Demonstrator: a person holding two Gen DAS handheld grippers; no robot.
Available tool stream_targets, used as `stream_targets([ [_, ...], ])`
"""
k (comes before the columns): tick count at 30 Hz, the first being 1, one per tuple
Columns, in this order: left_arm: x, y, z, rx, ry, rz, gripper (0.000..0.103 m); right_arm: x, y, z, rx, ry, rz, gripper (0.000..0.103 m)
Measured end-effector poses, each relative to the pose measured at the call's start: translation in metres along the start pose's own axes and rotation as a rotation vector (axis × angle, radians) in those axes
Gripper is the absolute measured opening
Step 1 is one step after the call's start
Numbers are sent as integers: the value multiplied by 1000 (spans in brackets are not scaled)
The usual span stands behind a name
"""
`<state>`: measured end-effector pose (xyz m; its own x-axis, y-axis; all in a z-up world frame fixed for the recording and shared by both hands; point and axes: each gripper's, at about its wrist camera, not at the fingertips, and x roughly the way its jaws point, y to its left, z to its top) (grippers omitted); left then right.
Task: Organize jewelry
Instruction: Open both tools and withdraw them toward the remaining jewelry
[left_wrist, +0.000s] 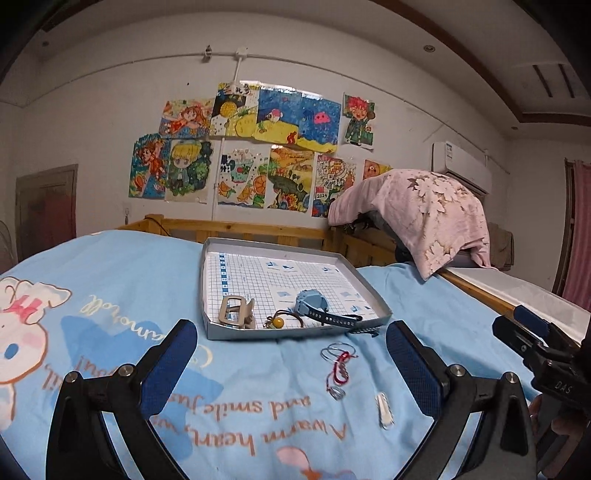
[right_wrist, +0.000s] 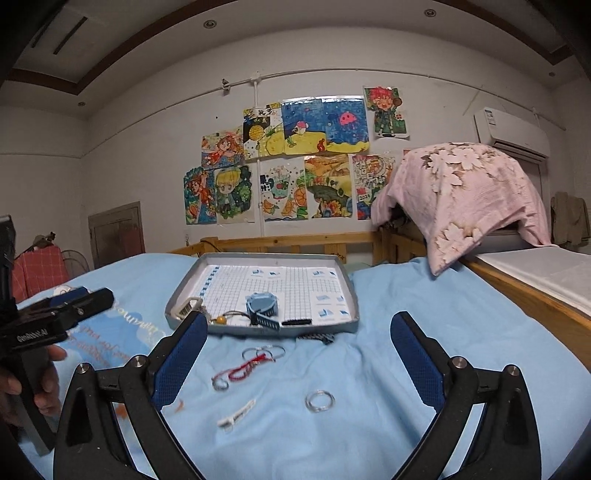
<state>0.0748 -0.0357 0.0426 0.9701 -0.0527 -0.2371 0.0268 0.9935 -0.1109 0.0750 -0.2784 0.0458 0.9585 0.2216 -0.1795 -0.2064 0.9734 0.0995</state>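
Both claws gape, empty: left claw (left_wrist: 291, 354), right claw (right_wrist: 299, 350). Tray (left_wrist: 210, 295) on bedspread (left_wrist: 110, 332) holds watch (left_wrist: 314, 304), strap running right, hair clip (left_wrist: 236, 312), bead charm (left_wrist: 277, 323). Red cord (left_wrist: 341, 365), rings (right_wrist: 319, 401), white clip (left_wrist: 383, 410) lie near; details blurry.

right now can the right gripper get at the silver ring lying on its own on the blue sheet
Probably yes. The right gripper is open and empty, and the silver ring lies flat on the blue sheet between its fingers with nothing over it. The hair clip and red cord lie off to the side, apart from it.
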Motion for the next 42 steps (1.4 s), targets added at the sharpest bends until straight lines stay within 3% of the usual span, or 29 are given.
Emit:
stream_targets([
  [12,-17,-15,-25,19,81,-9,103,-26,-7,-19,-22,46,1,97],
  [19,-20,-20,-28,36,80,-3,103,-29,-16,-21,10,48,5,98],
  [29,2,-16,-15,-25,122,-15,103,-5,-23,-9,8,54,5,98],
  [42,40,-22,12,-56,59,-6,103,34,-35,24,17,5,9,98],
])
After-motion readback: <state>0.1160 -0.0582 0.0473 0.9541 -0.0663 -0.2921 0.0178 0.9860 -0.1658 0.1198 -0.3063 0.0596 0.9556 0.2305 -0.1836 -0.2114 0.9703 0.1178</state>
